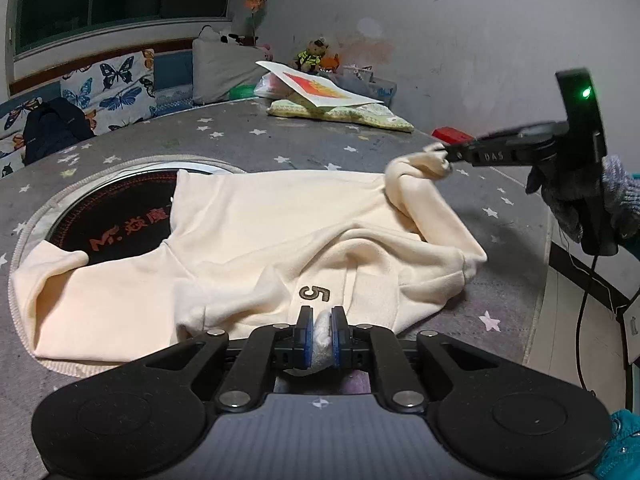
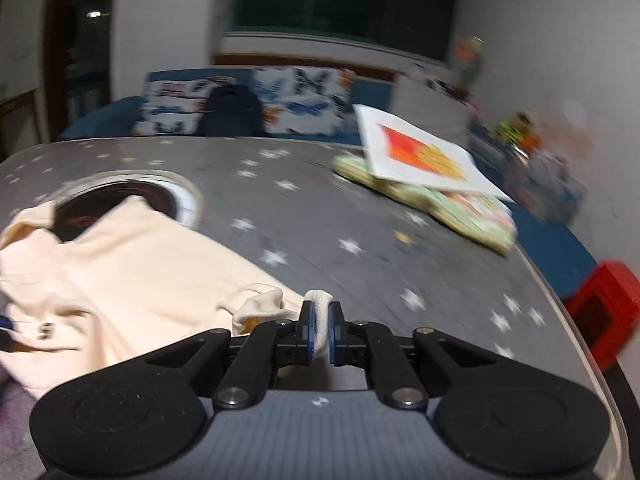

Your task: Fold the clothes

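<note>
The cream sweatshirt (image 1: 280, 232) lies rumpled on the star-patterned worktop (image 1: 248, 140), partly covering the round dark inset (image 1: 116, 216) at its centre. Nearest, the left claw (image 1: 319, 326) is pressed together on a bunch of the garment's near edge, just below the embroidered "5" (image 1: 315, 293). Farther off to the right, the right claw (image 1: 448, 156) pinches a twisted cuff or corner, raised off the worktop, with a gloved hand (image 1: 592, 200) behind it.

To do this well, I judge both pinches should stay firm while the two held points are drawn apart, so that the twist near the right claw comes out and the cloth lies flat before any fold; pulling unevenly risks dragging it further across the inset.

The left wrist view shows the whole garment and both claws. The right wrist view, blurred, shows only its own claw's blue pads (image 2: 307, 332) clamped on a cream fold, plus a red box (image 2: 600, 312) beyond the worktop's edge and the picture card (image 2: 424, 156) on the folded cloth (image 2: 472, 216) at the back.
</note>
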The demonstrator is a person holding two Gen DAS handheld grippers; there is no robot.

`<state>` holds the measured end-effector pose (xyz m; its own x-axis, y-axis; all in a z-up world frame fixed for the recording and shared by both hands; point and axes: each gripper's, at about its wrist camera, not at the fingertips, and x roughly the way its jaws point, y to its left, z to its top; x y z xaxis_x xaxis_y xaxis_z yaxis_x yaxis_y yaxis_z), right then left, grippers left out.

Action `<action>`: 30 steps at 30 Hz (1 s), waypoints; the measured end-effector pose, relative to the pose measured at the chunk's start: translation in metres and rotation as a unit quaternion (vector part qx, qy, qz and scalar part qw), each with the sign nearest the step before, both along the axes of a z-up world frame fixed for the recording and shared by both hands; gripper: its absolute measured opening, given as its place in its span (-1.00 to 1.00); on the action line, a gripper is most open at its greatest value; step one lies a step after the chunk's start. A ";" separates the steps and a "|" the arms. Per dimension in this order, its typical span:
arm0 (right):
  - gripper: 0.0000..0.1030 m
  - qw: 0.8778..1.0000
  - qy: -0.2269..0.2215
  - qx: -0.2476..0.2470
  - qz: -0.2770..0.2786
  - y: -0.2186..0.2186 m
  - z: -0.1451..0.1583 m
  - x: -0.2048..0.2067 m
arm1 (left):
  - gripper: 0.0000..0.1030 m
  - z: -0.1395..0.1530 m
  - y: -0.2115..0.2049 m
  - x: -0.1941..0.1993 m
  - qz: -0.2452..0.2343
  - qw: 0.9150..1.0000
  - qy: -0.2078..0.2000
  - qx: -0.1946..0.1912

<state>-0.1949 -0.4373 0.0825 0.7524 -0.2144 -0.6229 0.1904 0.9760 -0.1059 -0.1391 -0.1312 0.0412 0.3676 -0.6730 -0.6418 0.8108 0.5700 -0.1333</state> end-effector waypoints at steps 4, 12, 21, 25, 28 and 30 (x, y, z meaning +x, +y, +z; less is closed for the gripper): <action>-0.89 0.998 0.018 0.012 -0.052 -0.022 -0.010 -0.008 | -0.82 0.005 0.008 -0.007 -0.007 1.000 -0.007 -0.006; -0.66 0.989 0.066 -0.015 -0.134 -0.051 -0.028 -0.028 | -0.82 0.012 0.024 -0.027 -0.052 0.999 -0.008 -0.016; -0.55 0.999 0.013 0.023 0.028 0.020 0.001 -0.043 | -0.69 0.016 0.028 -0.029 -0.058 0.998 -0.024 -0.006; -0.54 0.987 0.019 0.070 0.146 0.067 0.005 -0.043 | -0.42 0.007 0.017 -0.027 -0.054 0.998 -0.034 0.015; -0.54 0.975 0.026 0.076 0.209 0.099 0.004 -0.044 | -0.33 0.001 0.010 -0.025 -0.057 0.997 -0.038 0.025; -0.54 0.967 0.033 0.074 0.243 0.117 0.004 -0.044 | -0.33 -0.003 0.005 -0.024 -0.057 0.997 -0.043 0.035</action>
